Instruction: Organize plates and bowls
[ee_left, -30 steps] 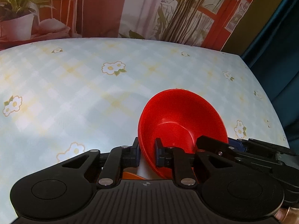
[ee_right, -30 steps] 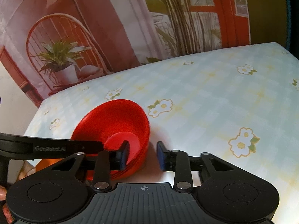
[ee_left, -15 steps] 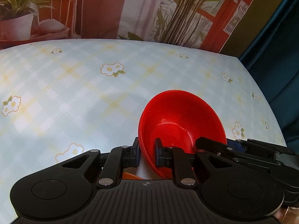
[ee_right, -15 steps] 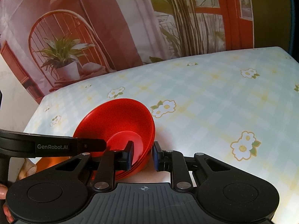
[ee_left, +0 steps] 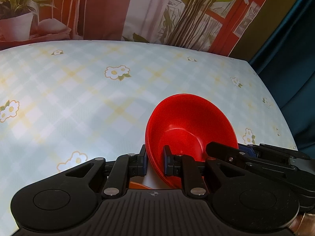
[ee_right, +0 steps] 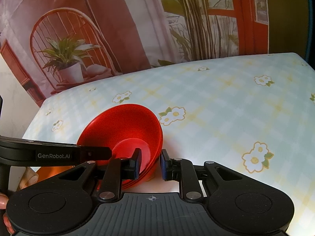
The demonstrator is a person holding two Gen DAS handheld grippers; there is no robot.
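Two grippers pinch my red bowls [ee_left: 189,125]: my left gripper [ee_left: 155,162] on the left rim, my right gripper [ee_right: 150,163] on the right rim.

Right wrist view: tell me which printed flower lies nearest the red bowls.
The double flower with green leaves, just right of the rim of the red bowls. Every other printed flower sits farther out on the tablecloth.

Since a second ago the right gripper [ee_right: 150,163] has narrowed from a wide gap to a clamp on the rim of the red bowls [ee_right: 126,125], which now show tilted, one side lifted.
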